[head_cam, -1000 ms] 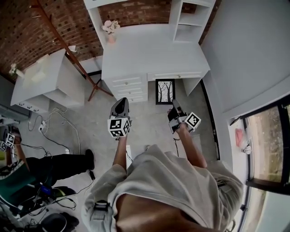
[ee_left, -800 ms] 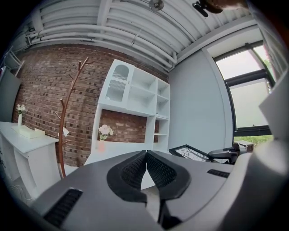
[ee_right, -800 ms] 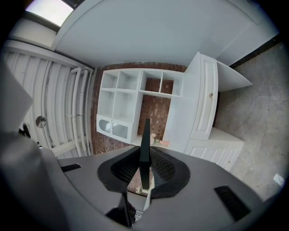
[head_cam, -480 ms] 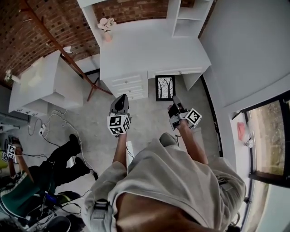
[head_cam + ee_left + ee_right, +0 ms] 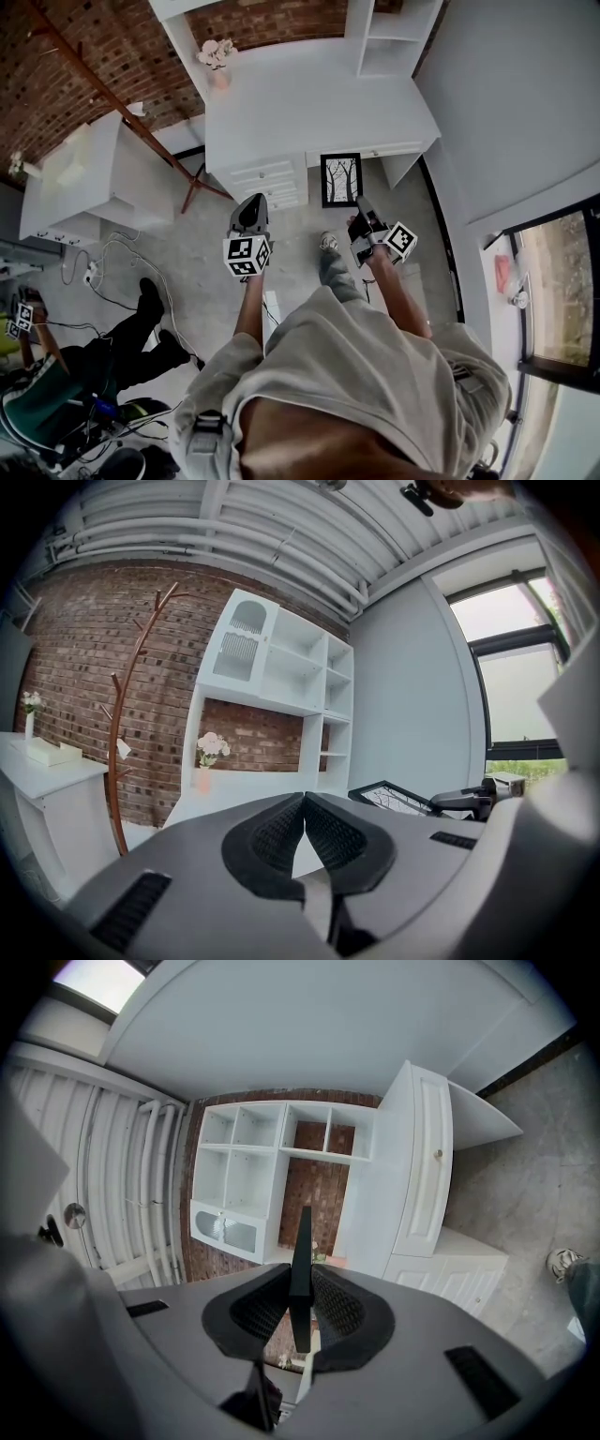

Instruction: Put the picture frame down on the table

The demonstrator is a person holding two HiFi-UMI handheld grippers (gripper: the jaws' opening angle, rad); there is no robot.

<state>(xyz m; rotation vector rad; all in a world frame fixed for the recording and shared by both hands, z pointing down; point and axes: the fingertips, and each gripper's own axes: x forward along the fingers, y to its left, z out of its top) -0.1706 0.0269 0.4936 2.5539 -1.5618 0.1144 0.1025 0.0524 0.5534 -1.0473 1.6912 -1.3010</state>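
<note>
The black picture frame (image 5: 340,179) with a tree print hangs in the air in front of the white desk (image 5: 319,94), near its drawers. My right gripper (image 5: 361,202) is shut on the frame's lower edge. In the right gripper view the frame (image 5: 300,1260) shows edge-on, pinched between the pads of the right gripper (image 5: 301,1277). My left gripper (image 5: 251,202) floats to the left of the frame, shut with nothing in it. In the left gripper view its jaws (image 5: 305,801) meet at the tips, and the frame (image 5: 394,797) shows off to the right.
A vase of flowers (image 5: 214,56) stands at the desk's back left corner. A shelf unit (image 5: 384,28) rises at the back right. A wooden coat stand (image 5: 112,94) and a white cabinet (image 5: 84,169) are on the left. A person (image 5: 84,361) sits among cables at the lower left.
Both grippers and the frame have come closer to the desk. My foot has stepped into view below the frame. The seated person's legs have shifted.
</note>
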